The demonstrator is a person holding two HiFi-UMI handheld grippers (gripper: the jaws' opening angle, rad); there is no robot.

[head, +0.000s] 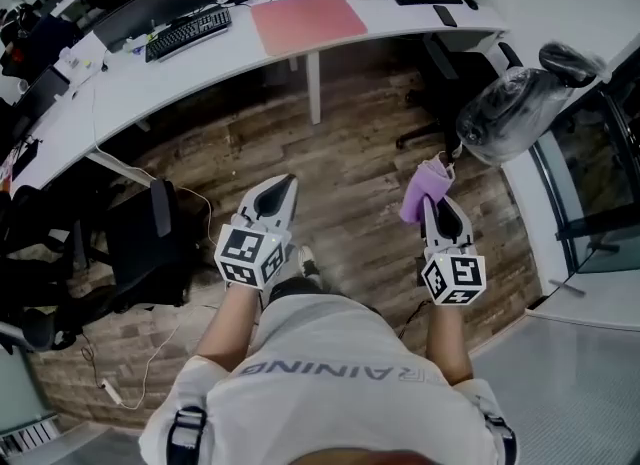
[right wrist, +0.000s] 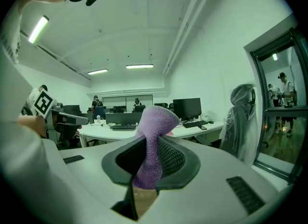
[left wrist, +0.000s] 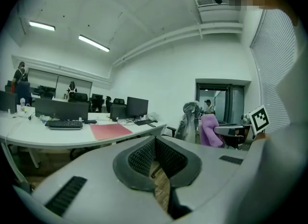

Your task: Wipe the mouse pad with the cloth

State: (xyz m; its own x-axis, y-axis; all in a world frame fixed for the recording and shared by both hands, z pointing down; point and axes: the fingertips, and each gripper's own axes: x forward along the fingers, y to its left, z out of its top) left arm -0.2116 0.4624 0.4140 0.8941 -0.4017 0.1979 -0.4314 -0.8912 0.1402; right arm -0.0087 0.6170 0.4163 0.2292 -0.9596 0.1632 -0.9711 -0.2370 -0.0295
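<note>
The right claw [head: 438, 205] is clamped on a purple cloth [head: 424, 191]. In the right gripper view the cloth [right wrist: 153, 143] runs lengthwise along the jaws and sticks out past their tips, with its free end folded over to the right. The left claw [head: 282, 186] has its jaws closed together, and nothing is between them. Both claws are over the wood floor [head: 350, 143], pointing toward the white tabletop [head: 120, 88] and well apart from it. The pink mouse pad [head: 308, 18] lies flat there, its long sides roughly along the tabletop's front edge. A keyboard [head: 188, 33] lies to its left.
</note>
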